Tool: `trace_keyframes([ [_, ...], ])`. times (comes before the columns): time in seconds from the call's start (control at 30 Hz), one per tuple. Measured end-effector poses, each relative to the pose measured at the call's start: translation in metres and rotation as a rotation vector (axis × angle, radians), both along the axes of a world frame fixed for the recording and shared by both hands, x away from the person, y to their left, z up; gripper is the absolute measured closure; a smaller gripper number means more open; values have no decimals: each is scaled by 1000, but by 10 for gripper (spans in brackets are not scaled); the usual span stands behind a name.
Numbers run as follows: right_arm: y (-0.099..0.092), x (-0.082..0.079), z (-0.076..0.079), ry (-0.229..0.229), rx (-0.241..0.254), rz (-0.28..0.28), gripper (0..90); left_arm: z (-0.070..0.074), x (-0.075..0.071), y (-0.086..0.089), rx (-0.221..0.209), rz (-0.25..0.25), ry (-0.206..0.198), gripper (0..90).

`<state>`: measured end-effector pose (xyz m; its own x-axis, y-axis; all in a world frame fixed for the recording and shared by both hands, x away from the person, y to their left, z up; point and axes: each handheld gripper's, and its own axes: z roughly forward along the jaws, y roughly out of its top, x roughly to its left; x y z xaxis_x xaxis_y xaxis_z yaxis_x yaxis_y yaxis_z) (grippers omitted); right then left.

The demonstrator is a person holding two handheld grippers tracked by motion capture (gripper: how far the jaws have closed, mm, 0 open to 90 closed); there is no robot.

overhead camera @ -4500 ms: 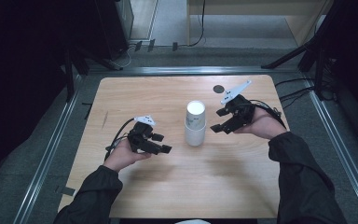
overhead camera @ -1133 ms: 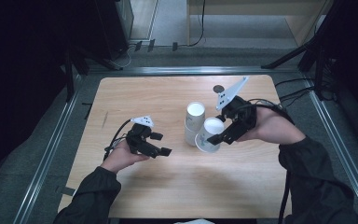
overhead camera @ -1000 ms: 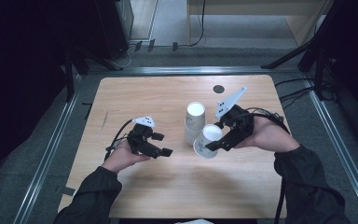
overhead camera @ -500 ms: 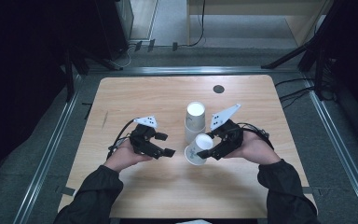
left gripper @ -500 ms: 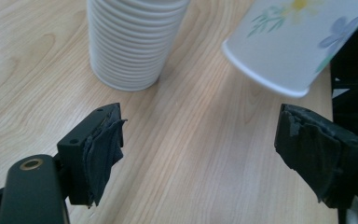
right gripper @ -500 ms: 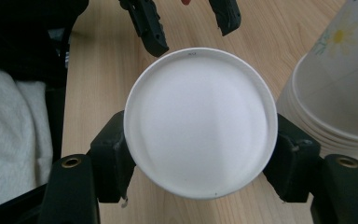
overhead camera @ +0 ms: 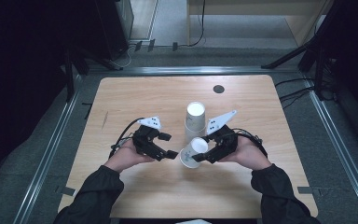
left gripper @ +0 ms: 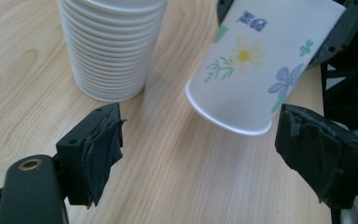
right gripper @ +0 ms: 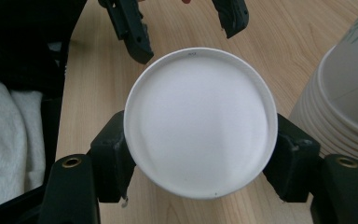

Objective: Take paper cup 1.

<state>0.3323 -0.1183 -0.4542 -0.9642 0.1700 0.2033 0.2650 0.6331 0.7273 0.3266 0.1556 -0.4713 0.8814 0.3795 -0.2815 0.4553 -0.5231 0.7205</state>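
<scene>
A stack of white paper cups (overhead camera: pixel 195 121) stands upside down at mid table. My right gripper (overhead camera: pixel 200 154) is shut on a single flower-printed paper cup (overhead camera: pixel 193 151), held tilted above the wood in front of the stack. The cup's flat white bottom (right gripper: pixel 200 121) faces the right gripper view, with a pad on each side. My left gripper (overhead camera: pixel 168 145) is open just left of it. In the left gripper view the cup's (left gripper: pixel 256 65) lower end hangs just beyond the open jaws of the left gripper (left gripper: pixel 214 149), touching neither. The stack (left gripper: pixel 109 51) stands behind on the left.
A small dark round disc (overhead camera: pixel 218 88) sits in the wooden table (overhead camera: pixel 135 98) near its far edge. Metal rails (overhead camera: pixel 56 140) run along the sides. Cables trail from both grippers. Bare wood lies left, right and in front of the hands.
My right gripper, empty beside the stack 4.5 s ago, has carried a cup down and leftward toward the left gripper. The left gripper has edged right toward it.
</scene>
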Motion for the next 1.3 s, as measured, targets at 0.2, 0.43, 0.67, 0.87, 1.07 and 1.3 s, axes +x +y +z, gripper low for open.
trace_keyframes([
  [0.2, 2, 3, -1, 16, 25, 1, 342, 1, 2, -4, -7, -3, 1, 135],
  [0.43, 5, 4, 0, 25, 54, -2, 342, 0, -1, -10, -3, -27, -5, 113],
  [0.67, 5, 4, 3, 31, 90, 3, 342, -1, -4, -15, -38, -74, 5, 125],
  [0.87, 8, 3, 4, 41, 102, 12, 342, -3, -6, -21, -49, -108, 4, 127],
  [1.07, 10, 2, 6, 51, 115, 22, 343, -5, -7, -23, -58, -123, 0, 131],
  [1.3, 14, 2, 5, 77, 122, 34, 343, -5, -10, -25, -64, -146, -12, 143],
])
